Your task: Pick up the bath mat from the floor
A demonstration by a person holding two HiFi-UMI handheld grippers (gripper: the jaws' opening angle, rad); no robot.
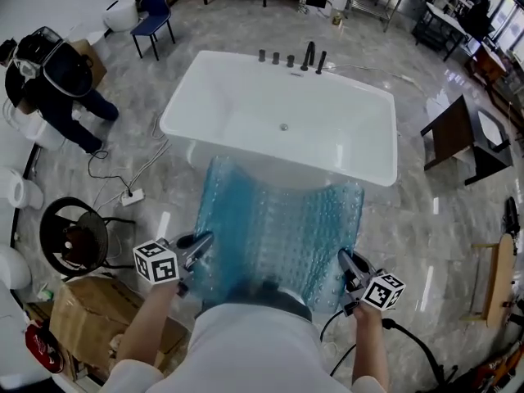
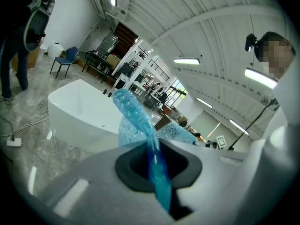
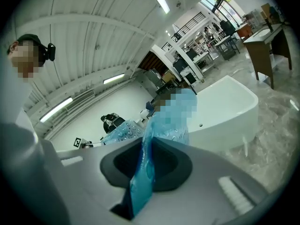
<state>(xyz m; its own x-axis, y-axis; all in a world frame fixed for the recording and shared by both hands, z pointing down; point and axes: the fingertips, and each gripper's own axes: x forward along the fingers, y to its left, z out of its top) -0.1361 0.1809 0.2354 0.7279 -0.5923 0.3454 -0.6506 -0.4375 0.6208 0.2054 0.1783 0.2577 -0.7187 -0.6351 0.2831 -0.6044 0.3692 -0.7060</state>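
The clear blue bubbled bath mat (image 1: 278,236) hangs spread between my two grippers, lifted off the floor in front of the white bathtub (image 1: 246,117). My left gripper (image 1: 202,246) is shut on the mat's left near corner; in the left gripper view the mat (image 2: 140,121) runs edge-on out from between the jaws. My right gripper (image 1: 347,262) is shut on the right near corner, and the mat (image 3: 161,125) rises from its jaws in the right gripper view. The mat's far edge sags toward the tub's side.
A person (image 1: 57,88) stands at the left near a blue chair (image 1: 154,15). A round stool (image 1: 75,236), a cardboard box (image 1: 94,313) and a power strip (image 1: 131,196) with cables lie at my left. A dark side table (image 1: 463,137) stands right of the tub.
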